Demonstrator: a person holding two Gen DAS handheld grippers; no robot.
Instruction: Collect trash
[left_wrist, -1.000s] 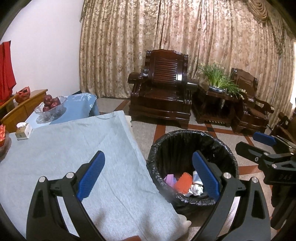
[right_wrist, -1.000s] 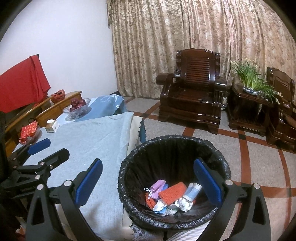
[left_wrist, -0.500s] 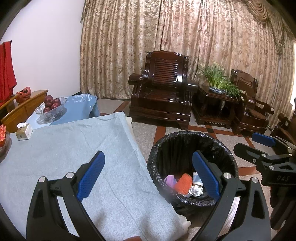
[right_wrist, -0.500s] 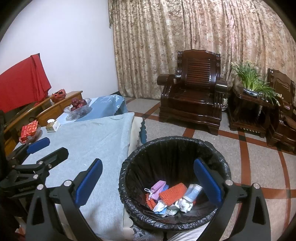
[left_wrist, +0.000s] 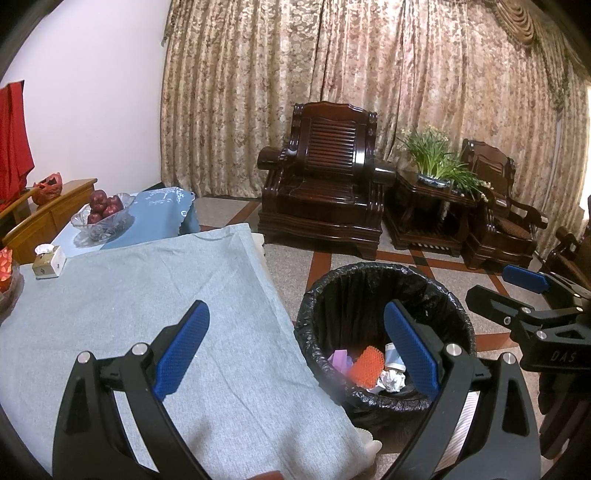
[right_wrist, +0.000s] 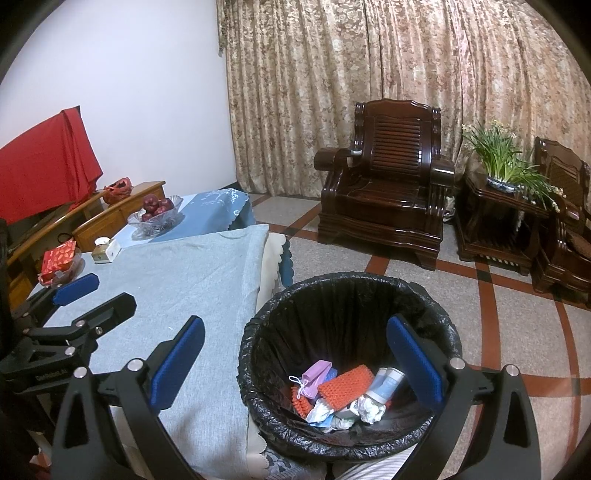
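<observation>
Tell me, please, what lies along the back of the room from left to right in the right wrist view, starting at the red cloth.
red cloth → glass fruit bowl → wooden armchair → potted plant → second armchair

right claw (right_wrist: 295, 365): spread wide, empty | bin (right_wrist: 258, 332): black-lined, trash (right_wrist: 340, 391) inside | left claw (right_wrist: 94, 291): over tablecloth (right_wrist: 192, 273)

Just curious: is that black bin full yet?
No. The bin holds only a shallow layer of trash at its bottom.
</observation>
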